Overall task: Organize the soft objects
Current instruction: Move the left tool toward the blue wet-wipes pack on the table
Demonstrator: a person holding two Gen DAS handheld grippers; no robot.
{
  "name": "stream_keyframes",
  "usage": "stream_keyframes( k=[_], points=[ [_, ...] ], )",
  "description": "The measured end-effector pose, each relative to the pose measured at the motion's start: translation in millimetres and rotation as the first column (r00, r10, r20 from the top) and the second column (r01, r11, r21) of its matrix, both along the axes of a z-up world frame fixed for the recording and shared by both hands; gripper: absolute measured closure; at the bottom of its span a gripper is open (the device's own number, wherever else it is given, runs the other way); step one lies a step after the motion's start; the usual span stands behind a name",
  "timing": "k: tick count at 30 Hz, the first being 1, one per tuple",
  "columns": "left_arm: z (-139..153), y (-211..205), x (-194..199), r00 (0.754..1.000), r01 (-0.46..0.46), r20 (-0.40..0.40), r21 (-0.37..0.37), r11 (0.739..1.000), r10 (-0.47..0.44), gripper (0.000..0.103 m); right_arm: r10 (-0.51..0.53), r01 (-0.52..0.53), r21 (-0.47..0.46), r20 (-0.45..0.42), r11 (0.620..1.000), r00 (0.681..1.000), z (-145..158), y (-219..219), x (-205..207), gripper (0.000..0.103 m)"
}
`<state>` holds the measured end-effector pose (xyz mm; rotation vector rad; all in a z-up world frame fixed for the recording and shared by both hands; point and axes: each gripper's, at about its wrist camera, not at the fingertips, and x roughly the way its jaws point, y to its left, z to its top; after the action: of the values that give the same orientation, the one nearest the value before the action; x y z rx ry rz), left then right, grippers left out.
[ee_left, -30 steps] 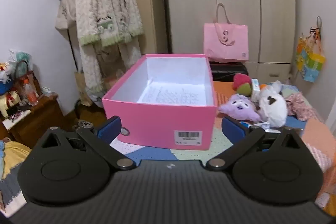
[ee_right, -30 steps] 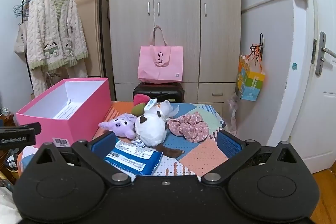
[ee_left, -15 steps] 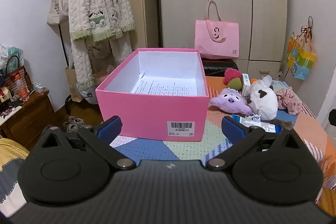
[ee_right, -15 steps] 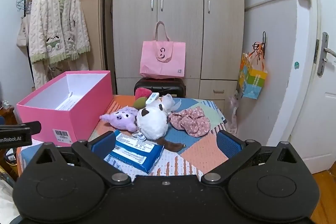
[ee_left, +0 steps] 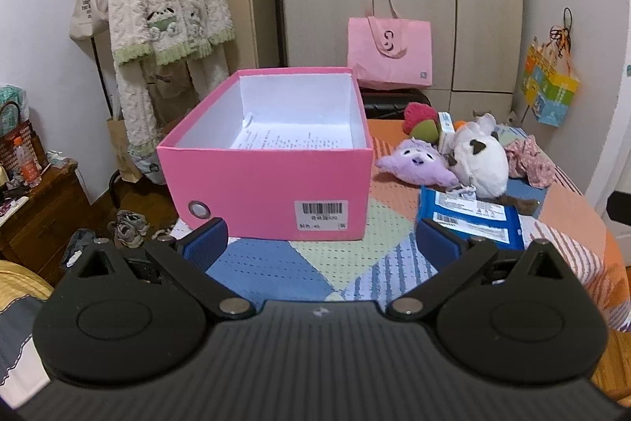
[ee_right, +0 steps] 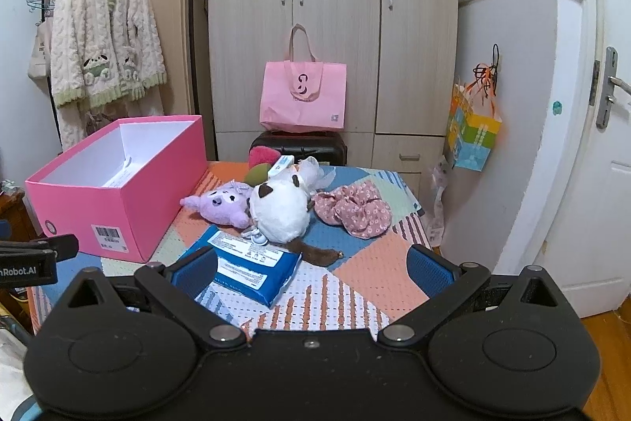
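Right gripper (ee_right: 311, 273) spread, white plush (ee_right: 280, 210) rounded

The left gripper (ee_left: 321, 243) is held level and points toward 12 o'clock, its two blue-padded fingers (ee_left: 207, 239) spread wide with nothing between them. Its black linkage arms fan out toward 10 and 2 o'clock from the body at the bottom of the left wrist view. The right gripper (ee_right: 311, 269) is posed alike, fingers (ee_right: 428, 269) wide apart and empty, aimed at 12 o'clock. In the right wrist view a black part of the left gripper (ee_right: 37, 259) juts in at 9 o'clock.
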<state>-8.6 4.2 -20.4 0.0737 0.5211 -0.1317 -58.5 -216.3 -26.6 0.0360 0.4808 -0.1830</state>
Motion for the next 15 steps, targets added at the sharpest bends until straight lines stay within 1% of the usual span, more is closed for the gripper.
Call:
stream_keyframes(
  k=[13,15],
  points=[
    [-3.5,-1.6,-3.2,0.999,0.041,-0.025,-0.02,0.999,-0.041,0.0,0.022,-0.022,-0.011,0.003,1.0,1.0,-1.9,1.7,-5.3,0.0],
    [-4.2,-2.7,-3.9,0.999,0.046,-0.024,-0.014,0.999,-0.047,0.0,0.022,-0.022,-0.011,0.002,1.0,1.0,-2.0,1.6,-5.3,0.0]
  ],
)
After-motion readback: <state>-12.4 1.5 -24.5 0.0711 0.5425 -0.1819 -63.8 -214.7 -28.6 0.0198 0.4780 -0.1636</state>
